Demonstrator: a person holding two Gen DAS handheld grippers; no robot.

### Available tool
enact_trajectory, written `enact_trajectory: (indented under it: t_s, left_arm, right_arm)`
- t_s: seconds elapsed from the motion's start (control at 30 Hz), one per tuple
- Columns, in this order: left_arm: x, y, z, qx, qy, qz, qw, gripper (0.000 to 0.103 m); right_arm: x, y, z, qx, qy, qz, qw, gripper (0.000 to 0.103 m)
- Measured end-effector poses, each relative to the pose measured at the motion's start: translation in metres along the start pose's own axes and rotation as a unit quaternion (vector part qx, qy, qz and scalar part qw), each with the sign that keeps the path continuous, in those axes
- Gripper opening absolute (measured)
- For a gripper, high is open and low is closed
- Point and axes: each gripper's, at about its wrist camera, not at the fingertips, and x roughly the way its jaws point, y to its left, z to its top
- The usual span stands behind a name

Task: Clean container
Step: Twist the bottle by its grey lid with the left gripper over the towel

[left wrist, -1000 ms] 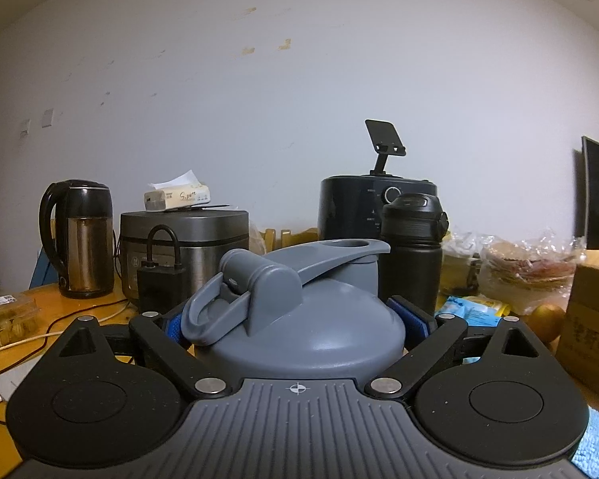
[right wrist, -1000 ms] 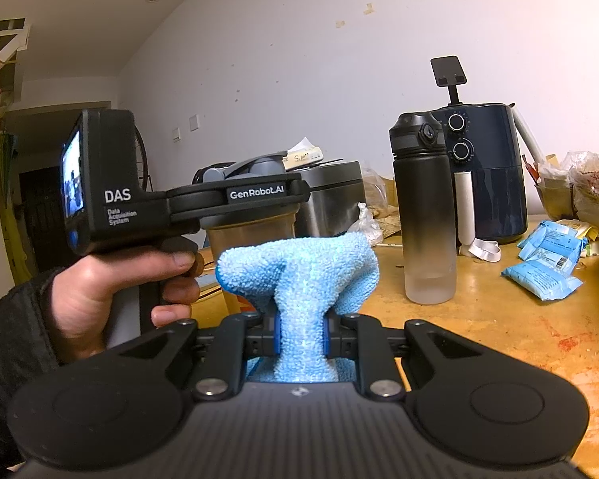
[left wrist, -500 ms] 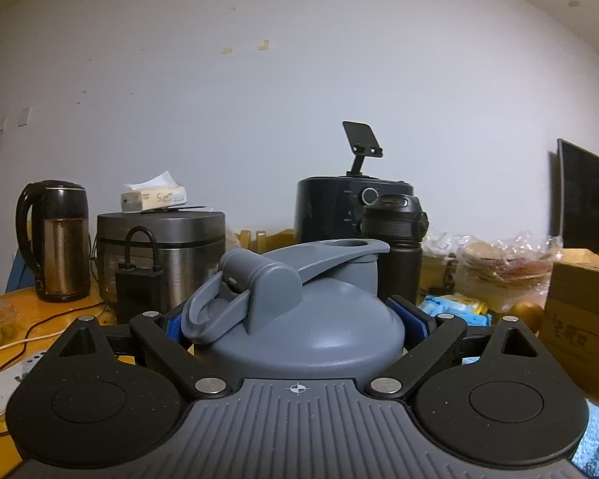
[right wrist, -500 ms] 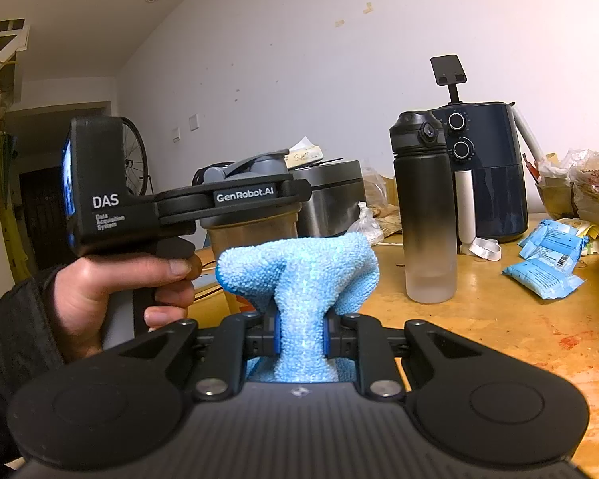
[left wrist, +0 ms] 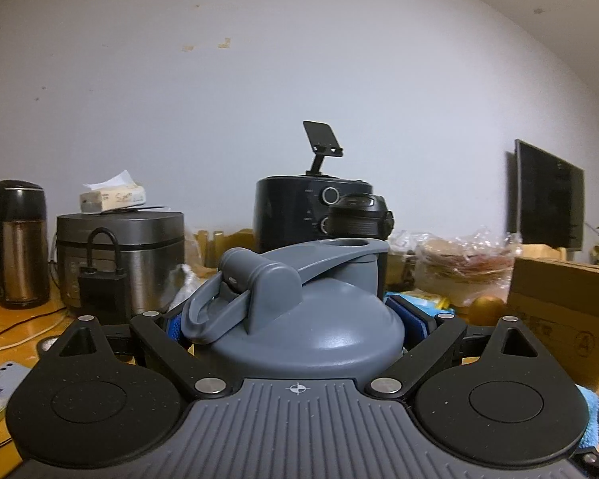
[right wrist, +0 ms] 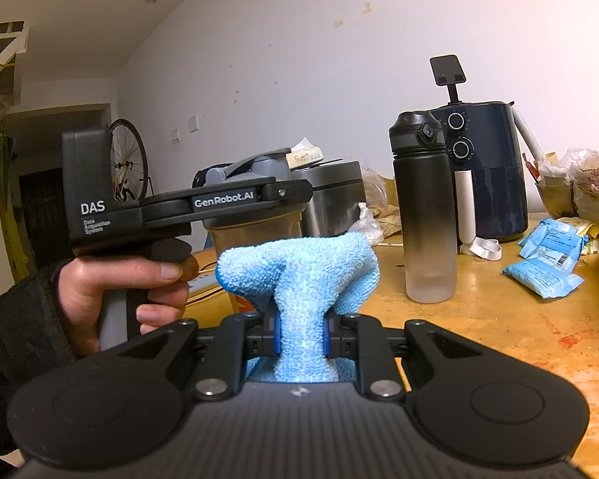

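Note:
A shaker container with a grey flip-cap lid (left wrist: 299,319) fills the left wrist view. My left gripper (left wrist: 295,321) is shut on it just under the lid, a blue pad on each side. In the right wrist view the same container (right wrist: 255,235) shows a translucent brownish body, held upright above the table at the left. A person's hand (right wrist: 139,275) holds that gripper's handle. My right gripper (right wrist: 301,331) is shut on a light blue cloth (right wrist: 299,267), which bunches above the pads just in front of the container's body; whether the two touch is unclear.
On the wooden table (right wrist: 499,339) stand a black water bottle (right wrist: 427,215), a dark air fryer (right wrist: 487,167), a steel rice cooker (left wrist: 119,247) and a kettle (left wrist: 16,243). Blue packets (right wrist: 547,263) lie at the right. A cardboard box (left wrist: 559,311) and a monitor (left wrist: 547,199) are further right.
The left wrist view has swung to the right: kettle and cooker slid left and the monitor came further in. The container stays gripped. The right gripper and cloth have not moved.

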Motion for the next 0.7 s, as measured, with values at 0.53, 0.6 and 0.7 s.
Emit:
enact_trajectory:
  t_s: [0.53,0.6,0.7]
  left_arm:
    - [0.005,0.018,-0.001,0.003,0.004,-0.091,0.9959,0.095]
    - [0.005,0.020,-0.001,0.005,0.005,-0.102,0.9948,0.095]
    - [0.007,0.023,-0.001,0.007,0.007,-0.120,0.9927,0.095]
  right_arm:
    - [-0.001,0.000,-0.001,0.000,0.000,-0.001,1.000,0.015]
    - [-0.001,0.000,-0.001,-0.001,0.000,0.000,1.000,0.015]
    - [-0.002,0.000,-0.001,-0.001,-0.002,0.002,1.000,0.012]
